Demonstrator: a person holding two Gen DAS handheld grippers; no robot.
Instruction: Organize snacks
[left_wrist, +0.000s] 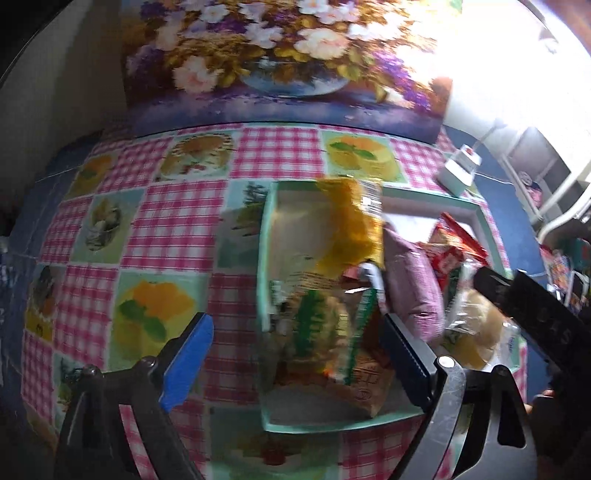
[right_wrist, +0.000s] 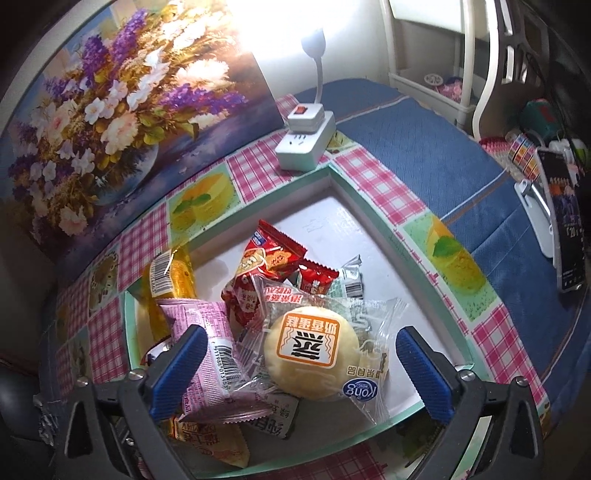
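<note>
Below, crinkly plastic snack packets (right_wrist: 258, 302) fill shallow rectangular tray (right_wrist: 373, 206).

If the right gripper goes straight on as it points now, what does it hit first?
Most likely the clear-wrapped round cake lying on the snack pile in the tray; it sits between the open right gripper's fingers. Depth is uncertain.

Glare from the lamp (right_wrist: 314, 40) whitens upper corners; left view motion-blurred, edges fisheye-bent.
</note>
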